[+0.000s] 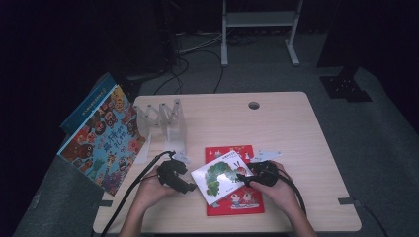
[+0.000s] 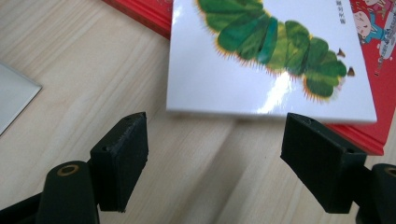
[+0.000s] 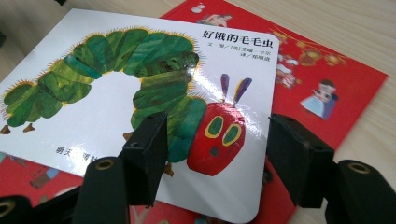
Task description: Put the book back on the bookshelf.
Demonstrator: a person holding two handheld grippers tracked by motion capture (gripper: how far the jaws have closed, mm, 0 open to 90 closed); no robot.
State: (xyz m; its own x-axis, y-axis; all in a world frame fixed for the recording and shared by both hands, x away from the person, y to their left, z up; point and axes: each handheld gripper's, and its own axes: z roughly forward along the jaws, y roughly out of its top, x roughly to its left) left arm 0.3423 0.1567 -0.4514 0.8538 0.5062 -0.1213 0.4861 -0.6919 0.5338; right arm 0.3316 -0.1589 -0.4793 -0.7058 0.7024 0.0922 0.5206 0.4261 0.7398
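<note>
Fingers (image 3: 149, 154) of the right gripper (image 3: 217, 158) pinch the white caterpillar book (image 3: 140, 102) lying tilted on the red book (image 3: 327, 79), probably lifting one edge toward the left gripper (image 2: 215, 154), whose jaws wait open and empty just short of it

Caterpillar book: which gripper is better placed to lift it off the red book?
Right. The right gripper clamps a corner of the caterpillar book; the left gripper stands open, short of its edge.

Your white book (image 3: 116, 121) bears a green caterpillar with a red face and yellow-green eyes, lying on a red book (image 3: 327, 88) with small cartoon figures, on a pale wood-grain desk (image 2: 70, 93).
</note>
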